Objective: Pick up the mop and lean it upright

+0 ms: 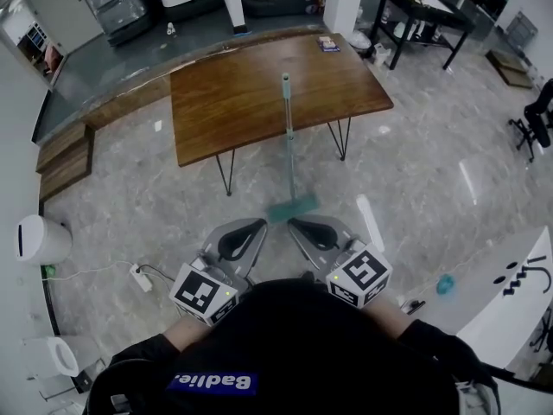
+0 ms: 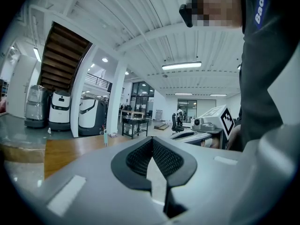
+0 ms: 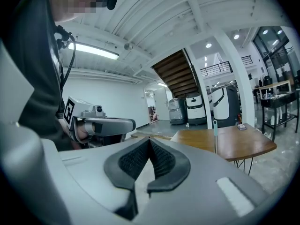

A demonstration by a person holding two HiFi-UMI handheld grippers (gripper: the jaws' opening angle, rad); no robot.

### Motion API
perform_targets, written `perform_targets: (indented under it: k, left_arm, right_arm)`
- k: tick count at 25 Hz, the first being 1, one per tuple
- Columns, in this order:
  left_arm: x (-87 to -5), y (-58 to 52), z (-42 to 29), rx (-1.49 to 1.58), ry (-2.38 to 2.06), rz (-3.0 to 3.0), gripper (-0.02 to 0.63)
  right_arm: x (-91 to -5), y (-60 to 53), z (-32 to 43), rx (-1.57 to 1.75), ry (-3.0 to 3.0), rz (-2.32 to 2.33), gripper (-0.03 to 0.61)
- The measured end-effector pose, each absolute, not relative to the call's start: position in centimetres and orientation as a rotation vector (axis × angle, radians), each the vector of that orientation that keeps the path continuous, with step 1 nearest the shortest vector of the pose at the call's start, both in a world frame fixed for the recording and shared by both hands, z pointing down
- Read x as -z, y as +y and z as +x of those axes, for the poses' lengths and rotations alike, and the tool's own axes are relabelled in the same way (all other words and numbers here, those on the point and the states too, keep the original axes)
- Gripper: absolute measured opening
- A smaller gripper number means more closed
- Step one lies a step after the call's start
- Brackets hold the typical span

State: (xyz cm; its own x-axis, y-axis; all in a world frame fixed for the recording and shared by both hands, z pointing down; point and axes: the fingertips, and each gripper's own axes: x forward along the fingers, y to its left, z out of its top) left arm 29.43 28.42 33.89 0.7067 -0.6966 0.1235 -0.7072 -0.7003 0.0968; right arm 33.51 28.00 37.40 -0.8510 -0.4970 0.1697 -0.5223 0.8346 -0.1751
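Only the head view takes in the grey marble floor and the whole wooden table on its thin hairpin legs. The mop stands upright against the table's near edge. Its teal head lies flat on the floor and its handle tip reaches just above the tabletop. The two gripper views catch just the upper handle against the table. They also add what the head view lacks: a dark staircase, the white ceiling with strip lights, and white machines parked past a pillar.

The left gripper and right gripper are held side by side in front of the person, tips angled towards each other on the near side of the mop head. Neither touches the mop. Each gripper's own view shows its ribbed pads pressed together with nothing between them.

Bare floor lies open on both sides of the mop. The nearest table legs stand apart from the handle, one to its left and one to its right.

A power strip and its cable lie on the floor to the left of the left gripper. To the right of the right gripper is a pale streak, possibly a reflection. A small book sits near the table's far right corner.
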Motion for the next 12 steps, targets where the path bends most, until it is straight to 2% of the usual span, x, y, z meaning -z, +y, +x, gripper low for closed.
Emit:
perform_targets:
  k: [12]
  left_arm:
    - [-33.6, 29.1, 27.4, -0.082, -1.204, 2.764, 0.02]
  right_arm:
    - [-36.7, 29.0, 32.2, -0.306, -2.911, 0.777, 0.002]
